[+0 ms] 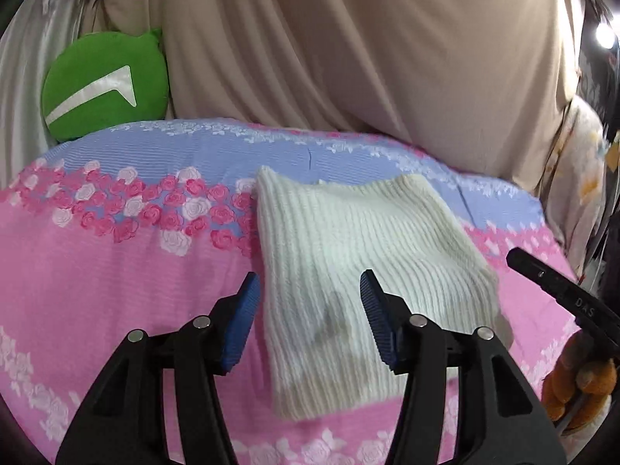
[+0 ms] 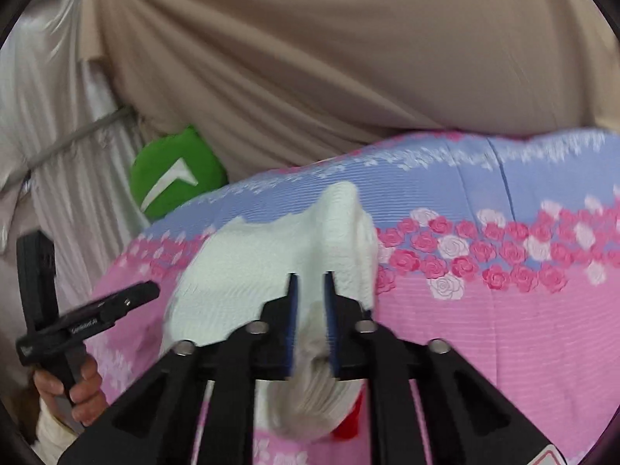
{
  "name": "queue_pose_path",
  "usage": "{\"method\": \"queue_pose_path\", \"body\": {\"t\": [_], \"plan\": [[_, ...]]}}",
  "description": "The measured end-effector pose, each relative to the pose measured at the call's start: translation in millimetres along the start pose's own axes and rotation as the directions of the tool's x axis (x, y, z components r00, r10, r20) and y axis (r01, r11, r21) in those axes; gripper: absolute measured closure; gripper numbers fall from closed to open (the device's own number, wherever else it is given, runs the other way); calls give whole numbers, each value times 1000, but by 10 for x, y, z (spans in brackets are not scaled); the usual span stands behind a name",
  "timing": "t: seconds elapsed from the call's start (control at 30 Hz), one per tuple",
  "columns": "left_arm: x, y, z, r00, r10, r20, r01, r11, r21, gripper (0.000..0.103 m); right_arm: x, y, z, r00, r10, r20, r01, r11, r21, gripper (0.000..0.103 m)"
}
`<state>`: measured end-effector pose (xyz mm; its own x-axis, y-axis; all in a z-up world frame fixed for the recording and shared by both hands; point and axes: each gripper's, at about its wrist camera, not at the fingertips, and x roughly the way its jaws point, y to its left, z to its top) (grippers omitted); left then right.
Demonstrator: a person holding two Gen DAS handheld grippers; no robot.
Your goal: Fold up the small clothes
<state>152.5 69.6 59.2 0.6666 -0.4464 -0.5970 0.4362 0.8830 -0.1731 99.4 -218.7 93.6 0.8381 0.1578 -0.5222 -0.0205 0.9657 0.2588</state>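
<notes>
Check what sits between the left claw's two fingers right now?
In the left wrist view, the white knit garment lies between the left claw's open fingers, pads not pressing it.

The white garment (image 1: 348, 232) is a thick ribbed knit, soft and matt. Under it the bedsheet (image 1: 116, 271) is finely ribbed printed cloth. The left gripper (image 1: 310, 310) is matt black plastic with ridged blue rubbery fingers (image 1: 242, 310) and shiny metal pins. Behind the garment, the beige drape (image 1: 348, 38) looks smooth; the green cushion (image 1: 104, 85) plush.
</notes>
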Motion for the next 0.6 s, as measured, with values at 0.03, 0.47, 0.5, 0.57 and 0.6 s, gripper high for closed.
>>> {"method": "queue_pose_path", "body": {"t": [0.03, 0.47, 0.5, 0.57, 0.6], "plan": [[81, -57, -26, 999, 23, -24, -22, 1000, 21, 51, 112, 58, -57, 999, -30, -35, 28, 999, -40, 103], [61, -331, -637, 972, 231, -34, -229, 972, 52, 27, -223, 10, -592, 987, -161, -20, 161, 987, 8, 99], [11, -378, -708, 968, 249, -13, -248, 967, 53, 14, -267, 27, -654, 983, -181, -16, 181, 983, 10, 93], [-32, -450, -814, 966, 260, 13, -260, 964, 55, 7, -339, 58, -813, 979, -205, -15, 206, 978, 19, 78], [-43, -483, -857, 965, 264, 13, -264, 963, 55, 6, -351, 68, -872, 977, -212, -21, 212, 977, 25, 59]]}}
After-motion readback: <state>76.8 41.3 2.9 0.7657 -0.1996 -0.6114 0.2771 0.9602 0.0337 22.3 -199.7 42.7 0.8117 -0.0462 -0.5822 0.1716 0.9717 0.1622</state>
